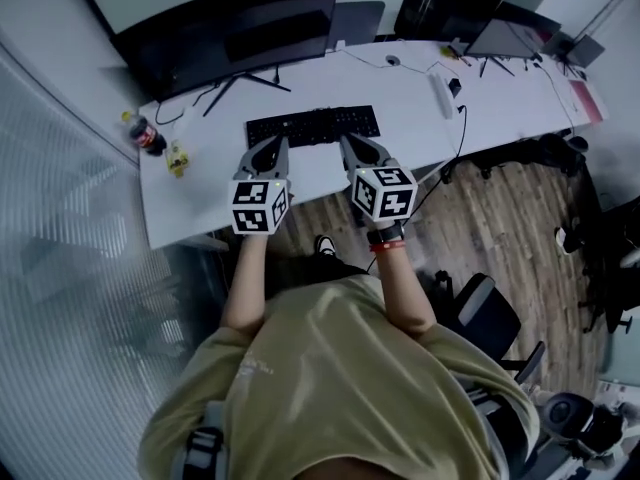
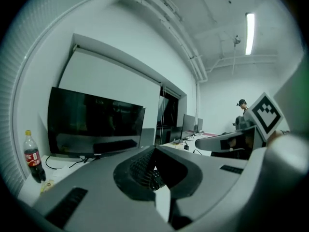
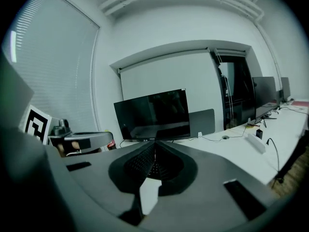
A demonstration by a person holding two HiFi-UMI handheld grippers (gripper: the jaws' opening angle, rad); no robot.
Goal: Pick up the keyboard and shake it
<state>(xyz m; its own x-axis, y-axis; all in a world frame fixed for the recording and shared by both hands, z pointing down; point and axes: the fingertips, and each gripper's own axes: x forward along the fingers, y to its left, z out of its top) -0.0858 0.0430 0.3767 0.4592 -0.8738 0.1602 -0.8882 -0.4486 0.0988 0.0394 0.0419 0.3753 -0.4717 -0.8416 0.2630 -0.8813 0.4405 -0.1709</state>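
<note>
One black keyboard (image 1: 313, 126) lay flat on the white desk (image 1: 410, 108), in front of the one big monitor (image 1: 235, 30). Two grippers were at its near edge, the left gripper (image 1: 274, 142) and the right gripper (image 1: 351, 141), each with jaws pressed together on nothing. Whether their tips touched the keys I could not tell. One cola bottle (image 1: 146, 134) stood at the desk's left end. Only the left gripper view caught a person (image 2: 241, 110) far down the room.

1 keyboard (image 1: 313, 126), 1 cola bottle (image 1: 146, 135), 1 power strip (image 1: 441, 95)
</note>
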